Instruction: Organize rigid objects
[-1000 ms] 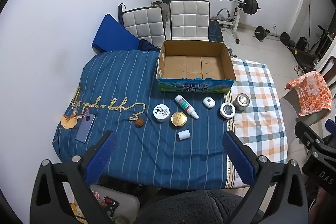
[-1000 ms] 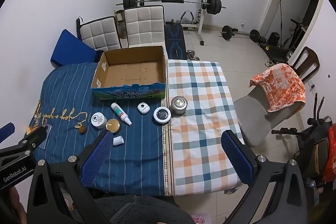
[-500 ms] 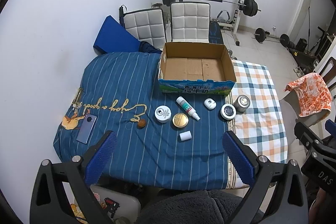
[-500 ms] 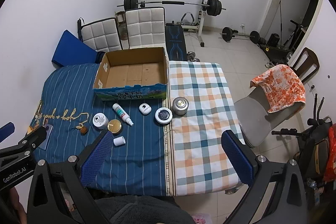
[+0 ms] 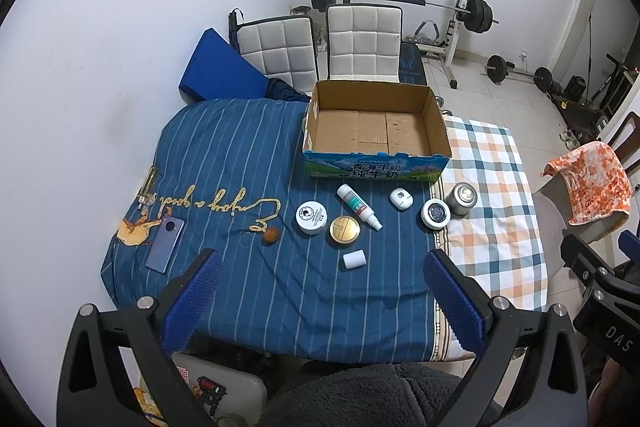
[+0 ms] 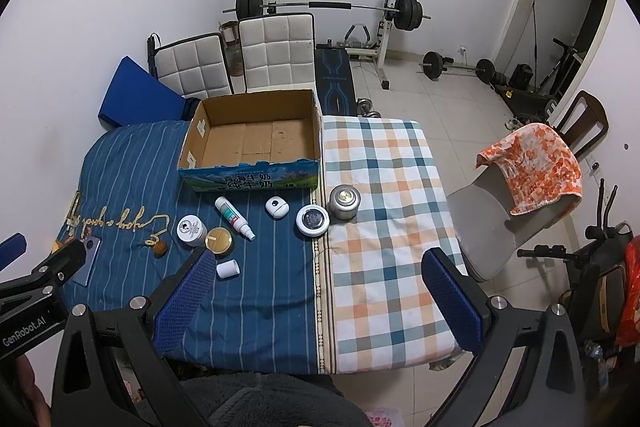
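Note:
An empty open cardboard box [image 5: 376,131] [image 6: 256,143] stands at the back of the table. In front of it lie a white jar [image 5: 311,217], a gold round tin [image 5: 344,231], a white spray bottle [image 5: 358,206], a small white cap [image 5: 354,259], a white oval case [image 5: 401,198], a round white tin with dark lid [image 5: 435,213] and a silver can [image 5: 461,199]. My left gripper [image 5: 320,301] is open and empty, high above the near table edge. My right gripper [image 6: 316,301] is open and empty, also held high.
A blue phone [image 5: 165,244] and a small brown nut [image 5: 269,236] lie on the striped blue cloth [image 5: 224,163] at left. A checked cloth [image 6: 384,211] covers the right part. Two white chairs [image 5: 320,47] and weights stand behind; a chair with an orange cloth [image 6: 532,163] stands right.
Both grippers have drawn back and up a little; the table and objects look slightly smaller and farther. Nothing on the table has moved.

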